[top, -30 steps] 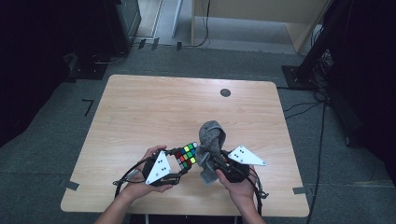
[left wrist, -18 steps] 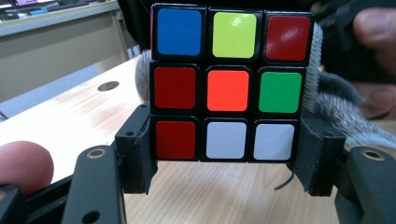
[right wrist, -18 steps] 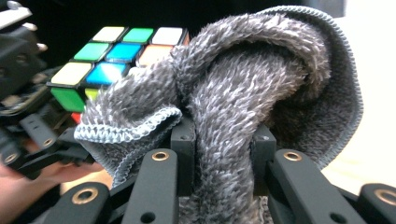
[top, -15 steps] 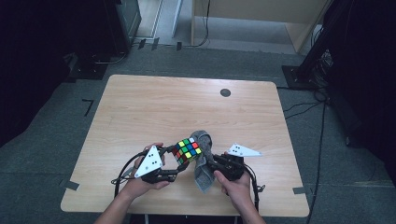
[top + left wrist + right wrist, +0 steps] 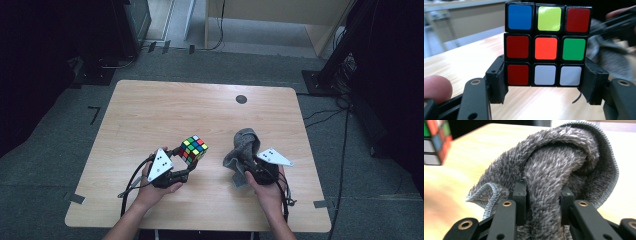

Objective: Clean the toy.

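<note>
Left tongs (image 5: pixel 545 85): you clamp the puzzle cube (image 5: pixel 547 45), lifted off the worktop (image 5: pixel 150 115).
Right tongs (image 5: pixel 543 200): just easing wider, yet pinching the grey cloth (image 5: pixel 554 170), right of the cube.

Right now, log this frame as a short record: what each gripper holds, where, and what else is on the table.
left gripper: shut on the puzzle cube, jaws at its bottom row
right gripper: jaws on a fold of the grey cloth
cube and cloth: apart, side by side
table: light wood, dark round spot near far edge
</note>
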`<state>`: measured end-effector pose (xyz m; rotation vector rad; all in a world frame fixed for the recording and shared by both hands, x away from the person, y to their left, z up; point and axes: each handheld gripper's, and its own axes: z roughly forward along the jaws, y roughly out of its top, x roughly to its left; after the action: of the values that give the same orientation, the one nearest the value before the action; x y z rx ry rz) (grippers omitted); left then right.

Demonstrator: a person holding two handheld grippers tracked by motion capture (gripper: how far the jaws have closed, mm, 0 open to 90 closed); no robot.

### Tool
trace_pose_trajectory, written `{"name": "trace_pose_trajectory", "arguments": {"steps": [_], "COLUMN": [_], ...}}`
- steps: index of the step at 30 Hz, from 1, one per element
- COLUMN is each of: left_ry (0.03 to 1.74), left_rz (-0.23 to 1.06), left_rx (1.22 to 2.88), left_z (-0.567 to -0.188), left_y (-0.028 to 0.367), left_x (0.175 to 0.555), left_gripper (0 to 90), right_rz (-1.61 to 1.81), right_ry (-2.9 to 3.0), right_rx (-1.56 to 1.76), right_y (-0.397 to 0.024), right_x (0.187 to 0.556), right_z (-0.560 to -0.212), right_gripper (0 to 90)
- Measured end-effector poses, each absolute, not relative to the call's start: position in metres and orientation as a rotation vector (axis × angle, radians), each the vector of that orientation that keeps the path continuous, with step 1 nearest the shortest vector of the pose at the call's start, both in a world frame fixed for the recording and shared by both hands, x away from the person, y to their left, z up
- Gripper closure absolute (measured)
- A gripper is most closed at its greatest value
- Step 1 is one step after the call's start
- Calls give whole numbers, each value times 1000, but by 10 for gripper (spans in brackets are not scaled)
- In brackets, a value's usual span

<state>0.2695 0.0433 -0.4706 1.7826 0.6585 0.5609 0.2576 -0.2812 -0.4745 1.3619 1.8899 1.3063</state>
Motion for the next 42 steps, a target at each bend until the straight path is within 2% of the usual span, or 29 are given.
{"name": "trace_pose_trajectory", "arguments": {"steps": [14,25,32,42], "left_ry": [923,962,1028,1049], "left_rz": [564,624,593,598], "left_rx": [1889,1984,2009,2001], "left_z": [-509,-514,-515,-514], "left_y": [23,11,11,12], "left_x": [307,310,313,313], "left_gripper": [349,347,340,278], "right_rz": [1092,1078,1071,1070], "right_ry": [1889,1892,1901,1926], "right_rx": [1455,1451,1440,1454], "right_y": [-302,-301,-298,-298], "right_x": [277,278,277,277], "right_z": [-500,-505,-507,-508], "right_gripper": [587,580,579,554]}}
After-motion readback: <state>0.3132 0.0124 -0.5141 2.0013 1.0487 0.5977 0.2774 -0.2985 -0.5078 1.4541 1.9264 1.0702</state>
